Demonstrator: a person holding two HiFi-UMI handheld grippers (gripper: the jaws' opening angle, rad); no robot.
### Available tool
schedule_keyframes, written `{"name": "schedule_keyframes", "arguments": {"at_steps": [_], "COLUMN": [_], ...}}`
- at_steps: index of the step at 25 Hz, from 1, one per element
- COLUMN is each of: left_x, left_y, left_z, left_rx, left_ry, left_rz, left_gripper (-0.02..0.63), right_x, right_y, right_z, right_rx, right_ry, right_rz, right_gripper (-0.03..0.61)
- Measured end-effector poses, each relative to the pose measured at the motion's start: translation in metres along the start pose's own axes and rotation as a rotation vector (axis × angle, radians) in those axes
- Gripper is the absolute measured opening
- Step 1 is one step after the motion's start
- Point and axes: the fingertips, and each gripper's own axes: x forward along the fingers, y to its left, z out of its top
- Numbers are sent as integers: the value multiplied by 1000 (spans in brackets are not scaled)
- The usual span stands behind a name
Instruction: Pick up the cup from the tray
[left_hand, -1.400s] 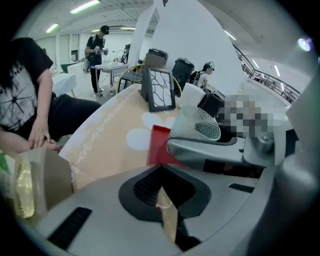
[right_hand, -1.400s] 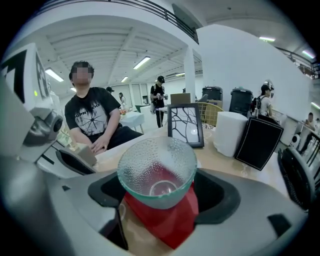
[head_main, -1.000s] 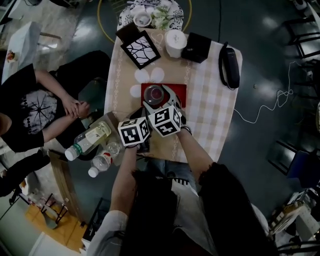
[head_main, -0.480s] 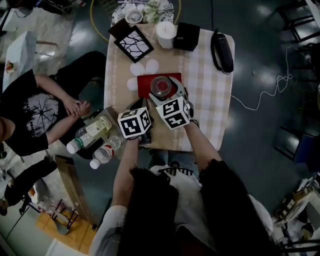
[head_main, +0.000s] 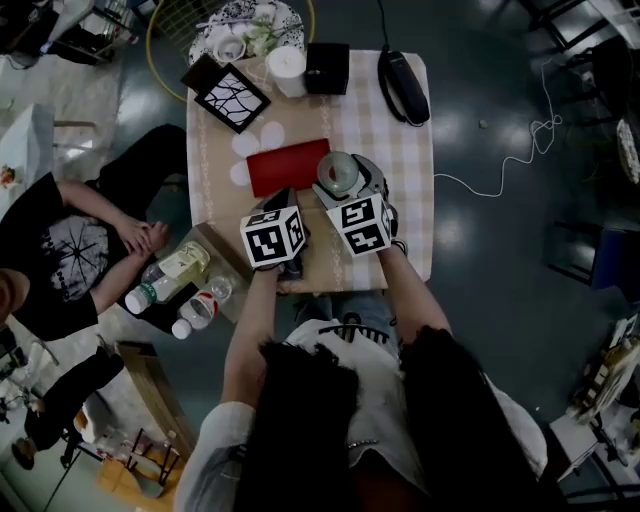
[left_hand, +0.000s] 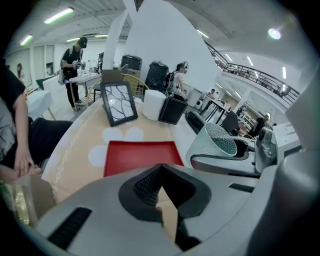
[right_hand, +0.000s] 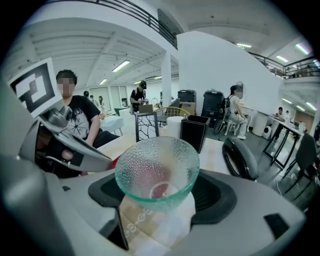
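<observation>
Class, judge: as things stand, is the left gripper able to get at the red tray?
Probably yes: the tray lies bare just ahead of the left gripper, nothing between them; the right gripper holds the cup off to the side.

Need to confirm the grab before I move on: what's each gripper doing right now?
Left gripper: shut, nothing between its jaws.
Right gripper: shut on the glass cup, off the red tray.
</observation>
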Motion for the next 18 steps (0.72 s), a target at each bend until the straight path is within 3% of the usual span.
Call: {"name": "schedule_keyframes", "arguments": {"at_steps": [9,18], "left_x": [10,17], "left_y": [-37,-48], "left_z": [-5,-11], "left_rx": [76,107], "left_ry": [26,48], "left_rz": [-58,-58], "left_gripper": [6,6], "right_x": [-32,-38], "right_y": [-39,-59], "right_z": [-29,-58], "right_rx": [83,127], "right_ry": [11,30], "right_rz": [-112,-147], "right_gripper": [391,391]}}
